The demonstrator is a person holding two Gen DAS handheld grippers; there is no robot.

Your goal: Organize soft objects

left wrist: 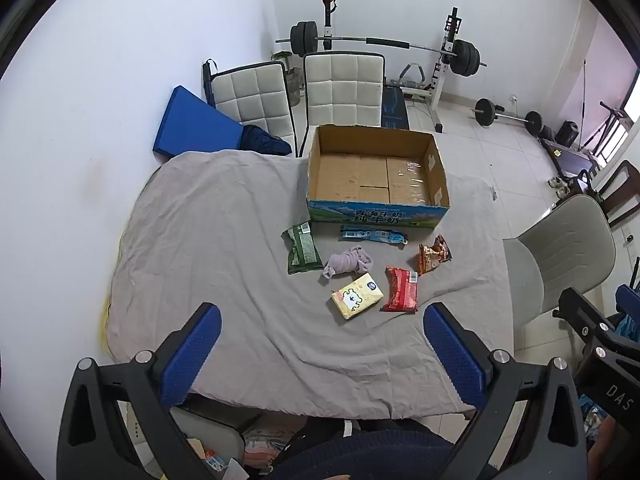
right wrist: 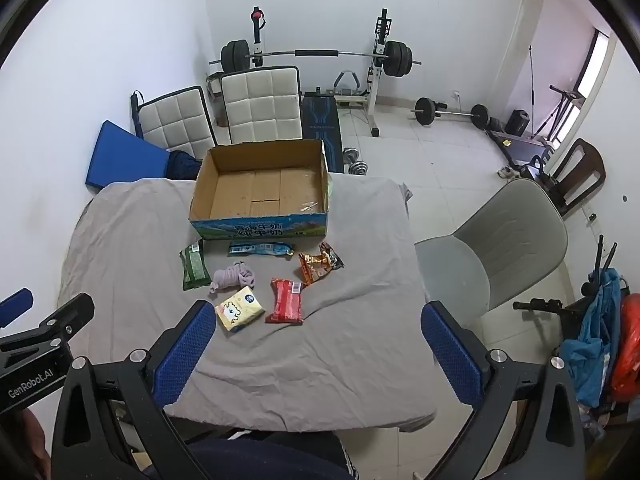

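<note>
An open, empty cardboard box (left wrist: 376,204) (right wrist: 260,230) stands at the far side of a grey-clothed table (left wrist: 208,240) (right wrist: 132,240). In front of it lie a green packet (left wrist: 302,249) (right wrist: 195,266), a blue packet (left wrist: 372,234) (right wrist: 260,248), an orange snack bag (left wrist: 434,255) (right wrist: 320,265), a red packet (left wrist: 401,290) (right wrist: 286,301), a yellow tissue pack (left wrist: 357,296) (right wrist: 239,309) and a crumpled lilac cloth (left wrist: 348,262) (right wrist: 234,276). My left gripper (left wrist: 322,354) and right gripper (right wrist: 316,352) are both open and empty, held above the table's near edge.
Two white padded chairs (left wrist: 340,88) (right wrist: 262,106) stand behind the table, next to a blue mat (left wrist: 192,124). A grey chair (left wrist: 560,256) (right wrist: 492,256) stands at the right. A barbell rack (left wrist: 384,44) and loose weights sit on the tiled floor beyond.
</note>
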